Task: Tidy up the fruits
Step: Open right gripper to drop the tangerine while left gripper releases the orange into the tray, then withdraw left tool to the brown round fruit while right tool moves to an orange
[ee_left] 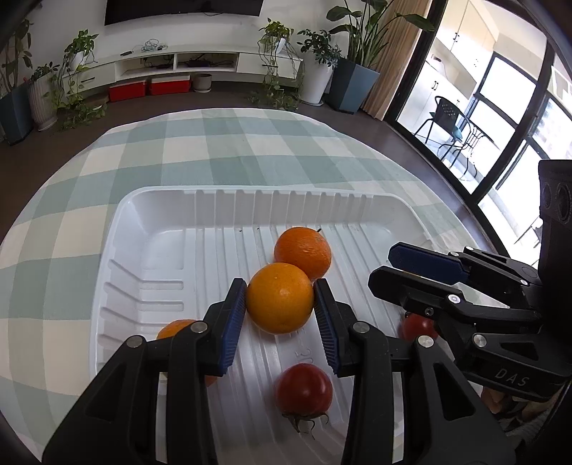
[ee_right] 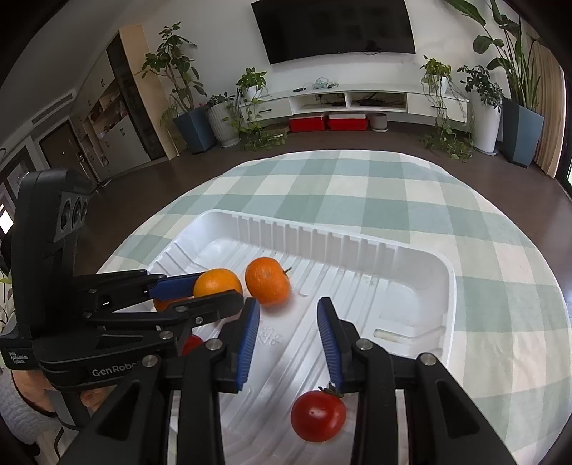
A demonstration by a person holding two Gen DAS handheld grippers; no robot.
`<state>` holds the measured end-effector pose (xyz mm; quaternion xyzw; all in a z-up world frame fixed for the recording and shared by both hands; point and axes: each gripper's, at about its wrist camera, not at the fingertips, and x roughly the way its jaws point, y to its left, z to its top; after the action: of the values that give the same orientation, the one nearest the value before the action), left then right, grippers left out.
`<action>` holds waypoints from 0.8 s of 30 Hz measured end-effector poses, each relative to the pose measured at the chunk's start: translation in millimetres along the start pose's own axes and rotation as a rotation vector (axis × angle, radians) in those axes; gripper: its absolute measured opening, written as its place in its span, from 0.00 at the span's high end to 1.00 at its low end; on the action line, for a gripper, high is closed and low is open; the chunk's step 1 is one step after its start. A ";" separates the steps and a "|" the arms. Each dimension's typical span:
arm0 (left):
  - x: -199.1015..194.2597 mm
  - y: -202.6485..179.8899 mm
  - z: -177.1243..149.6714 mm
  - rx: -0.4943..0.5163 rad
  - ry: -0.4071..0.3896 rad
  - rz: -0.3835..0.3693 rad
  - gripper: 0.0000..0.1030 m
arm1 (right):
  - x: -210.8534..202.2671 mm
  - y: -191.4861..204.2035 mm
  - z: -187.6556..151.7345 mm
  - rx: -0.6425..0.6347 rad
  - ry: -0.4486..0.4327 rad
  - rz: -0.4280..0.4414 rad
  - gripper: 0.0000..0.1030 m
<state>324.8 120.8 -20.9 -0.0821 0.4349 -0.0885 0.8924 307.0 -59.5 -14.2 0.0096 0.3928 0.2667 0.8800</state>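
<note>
The left gripper (ee_left: 279, 300) held an orange (ee_left: 279, 297) between closed fingers over the white tray (ee_left: 150, 229); the right gripper (ee_right: 288, 336), fingers apart and empty, hung above a tomato (ee_right: 318, 415).

Both wrist views close above the white tray (ee_left: 150, 214), facing the TV wall (edges perhaps distorted), sharing tray.

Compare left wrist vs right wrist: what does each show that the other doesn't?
Left wrist only: the left gripper shut on an orange seen head-on, and a balcony chair. Right wrist only: the right gripper open with nothing between its pads, a wooden cabinet, and the full TV. Both: the white tray, a second orange, tomatoes, and the checked cloth.
</note>
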 end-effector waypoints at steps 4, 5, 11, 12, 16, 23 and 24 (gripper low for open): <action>0.4 1.1 0.7 -0.004 -0.005 0.005 0.65 | -0.6 0.4 -0.3 0.000 -0.001 0.001 0.64; 0.0 1.5 0.6 -0.006 -0.006 0.006 0.65 | -1.6 0.9 -0.9 0.001 -0.002 0.001 0.64; -5.3 5.0 0.4 -0.020 -0.014 0.025 0.65 | -7.5 2.0 -1.9 0.006 -0.014 0.005 0.64; -7.1 5.0 0.3 -0.020 -0.018 0.027 0.65 | -9.0 2.2 -2.3 0.007 -0.017 0.005 0.64; -16.1 3.0 -0.4 -0.016 -0.035 0.036 0.65 | -17.0 4.0 -3.7 0.011 -0.028 0.007 0.64; -39.3 -0.9 -9.7 -0.015 -0.062 0.045 0.65 | -41.7 11.9 -9.3 -0.005 -0.067 0.000 0.64; -43.3 -1.2 -12.3 -0.017 -0.065 0.042 0.65 | -46.4 12.8 -11.7 -0.008 -0.074 -0.003 0.64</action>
<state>288.8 128.7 4.8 -0.0833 0.4082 -0.0635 0.9069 267.5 -72.9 12.5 0.0156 0.3589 0.2664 0.8944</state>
